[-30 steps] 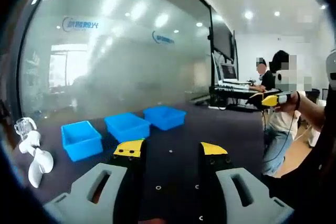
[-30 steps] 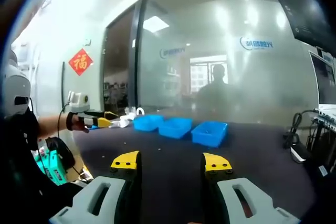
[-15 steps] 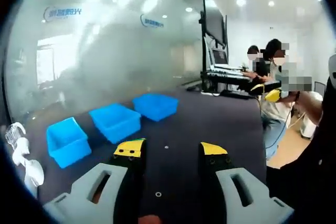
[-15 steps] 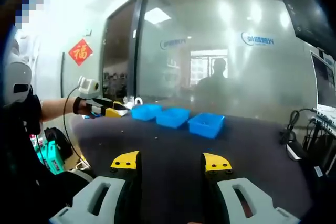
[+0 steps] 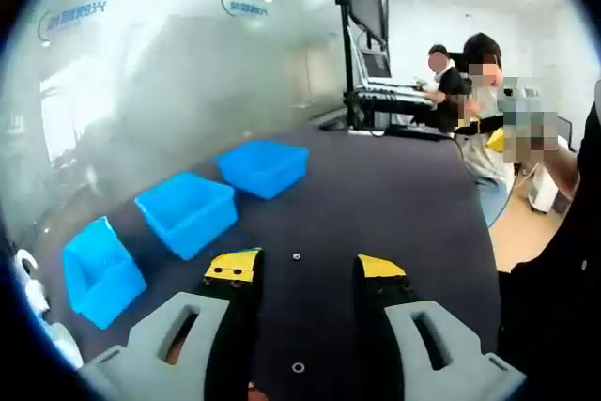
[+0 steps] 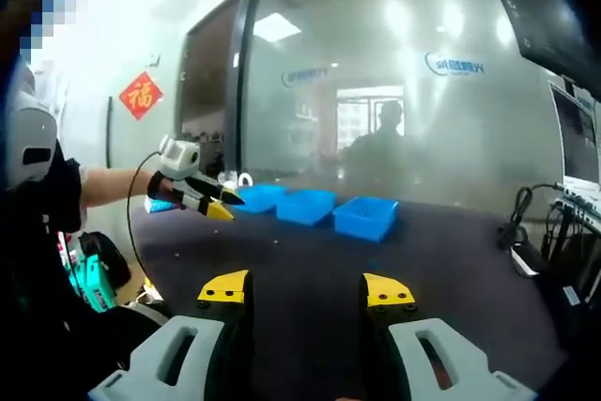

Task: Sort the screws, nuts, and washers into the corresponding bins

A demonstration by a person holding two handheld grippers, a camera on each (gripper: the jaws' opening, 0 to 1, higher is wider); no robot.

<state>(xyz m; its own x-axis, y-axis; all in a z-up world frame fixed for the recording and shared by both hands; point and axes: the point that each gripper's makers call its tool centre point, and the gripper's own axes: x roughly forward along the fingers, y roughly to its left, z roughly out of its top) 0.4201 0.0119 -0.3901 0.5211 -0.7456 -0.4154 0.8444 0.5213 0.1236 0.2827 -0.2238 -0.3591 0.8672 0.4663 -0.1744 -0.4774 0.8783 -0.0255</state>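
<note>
A: Nearest to us, our left gripper (image 5: pixel 306 271) has its jaws set apart with nothing between them. Our right gripper (image 6: pixel 306 290) is the same, open and empty over the dark table (image 6: pixel 441 260).

B: And the left one has moved. In the left gripper view the whole scene has slid since a second ago, so we have swung that hand in over the table and lower. In the right gripper view we see it reaching in from the left, near the bins.

A: Just beyond its jaws we see small bits of hardware on the table: one washer or nut (image 5: pixel 297 256) between the tips, another (image 5: pixel 298 367) closer in. We cannot tell which kind they are.

B: Further off, the three blue bins sit in a row: near bin (image 5: pixel 97 269), middle bin (image 5: pixel 187 212), far bin (image 5: pixel 263 166). What lies inside them we cannot tell.

A: So we judge that nothing is picked yet; we are only lining up the left gripper for a first grab. Behind the bins stands a glass wall (image 5: pixel 169 72).
</note>
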